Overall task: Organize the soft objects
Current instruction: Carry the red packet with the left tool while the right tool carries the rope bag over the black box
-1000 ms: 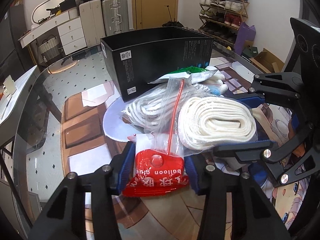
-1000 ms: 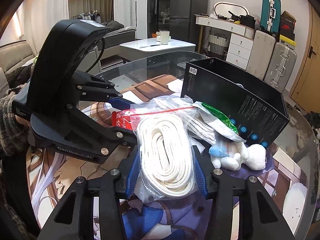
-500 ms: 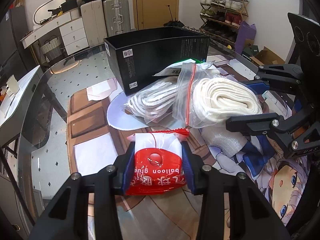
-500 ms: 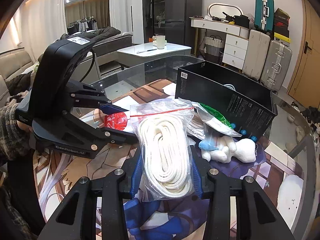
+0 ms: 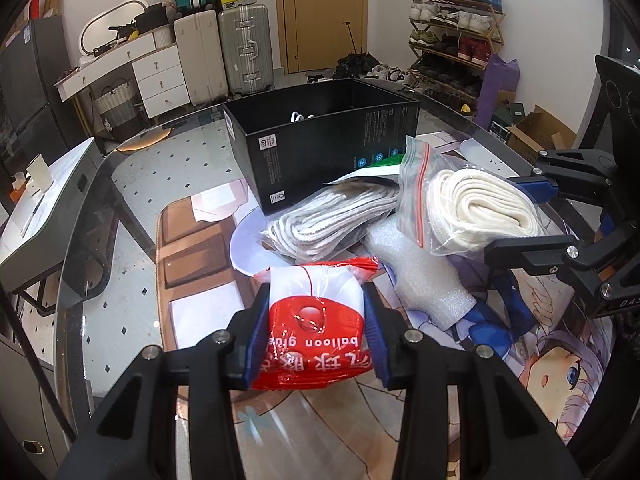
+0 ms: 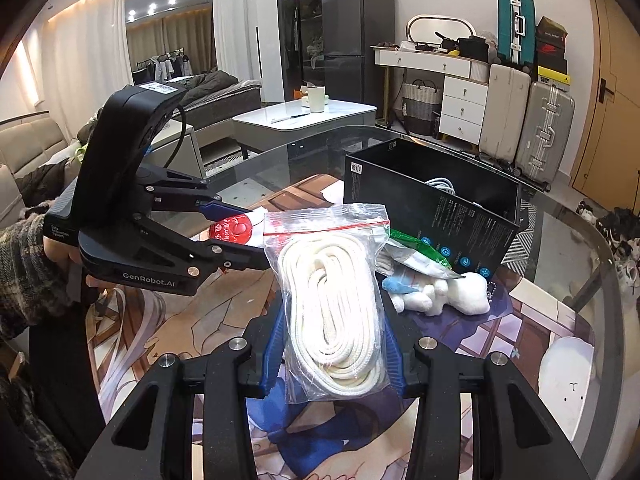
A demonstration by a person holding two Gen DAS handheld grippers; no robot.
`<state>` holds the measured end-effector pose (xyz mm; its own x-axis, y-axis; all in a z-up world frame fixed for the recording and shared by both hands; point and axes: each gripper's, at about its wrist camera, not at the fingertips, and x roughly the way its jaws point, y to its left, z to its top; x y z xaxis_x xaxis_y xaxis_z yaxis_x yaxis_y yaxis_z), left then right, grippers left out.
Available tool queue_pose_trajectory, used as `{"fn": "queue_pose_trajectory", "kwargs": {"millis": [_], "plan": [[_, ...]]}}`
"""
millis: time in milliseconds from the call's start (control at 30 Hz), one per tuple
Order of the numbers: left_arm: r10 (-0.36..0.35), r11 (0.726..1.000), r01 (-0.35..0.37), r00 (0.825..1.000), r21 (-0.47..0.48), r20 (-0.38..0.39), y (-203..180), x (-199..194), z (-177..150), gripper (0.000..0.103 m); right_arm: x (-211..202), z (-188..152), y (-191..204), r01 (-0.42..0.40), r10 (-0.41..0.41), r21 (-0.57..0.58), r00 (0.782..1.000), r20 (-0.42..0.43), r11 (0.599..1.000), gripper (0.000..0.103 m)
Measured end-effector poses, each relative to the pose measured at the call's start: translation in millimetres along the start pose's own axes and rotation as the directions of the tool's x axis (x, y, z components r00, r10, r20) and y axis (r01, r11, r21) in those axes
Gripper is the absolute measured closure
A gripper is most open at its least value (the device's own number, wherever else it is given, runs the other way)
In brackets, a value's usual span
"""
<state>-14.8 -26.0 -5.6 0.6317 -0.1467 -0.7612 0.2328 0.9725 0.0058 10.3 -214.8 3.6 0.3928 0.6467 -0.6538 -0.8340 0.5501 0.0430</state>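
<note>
A red and white plastic packet of balloon glue (image 5: 316, 328) is held tight in the left claw (image 5: 316, 336), and a clear zip bag of white rope (image 6: 334, 312) is held tight in the right claw (image 6: 334, 344). Both are held up above the worktop (image 5: 132, 184). The open black cardboard box (image 5: 320, 148) is seen straight ahead of the left claw and ahead and to the right of the right claw. Its long side is seen to run across the left claw's way. The right claw looks a little nearer to the box, so the rope bag can probably be dropped in first. Another bag of rope (image 5: 324, 220) and a white plush toy (image 6: 444, 294) are left lying just in front of the box.
</note>
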Motion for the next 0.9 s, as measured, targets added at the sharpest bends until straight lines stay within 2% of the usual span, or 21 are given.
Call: {"fn": "queue_pose_trajectory", "kwargs": {"millis": [433,900], "plan": [[0.029,1.000,-0.029,0.998,-0.004,0.053,1,-18,16,0.062,-8,22,-14,0.068,-0.068,0.017,0.998,0.012,0.998,0.060],[0.038,0.999,-0.035,0.995,-0.036,0.095,12,-26,49,0.062,-12,42,-36,0.117,-0.118,0.060,0.993,0.021,0.991,0.060]]}}
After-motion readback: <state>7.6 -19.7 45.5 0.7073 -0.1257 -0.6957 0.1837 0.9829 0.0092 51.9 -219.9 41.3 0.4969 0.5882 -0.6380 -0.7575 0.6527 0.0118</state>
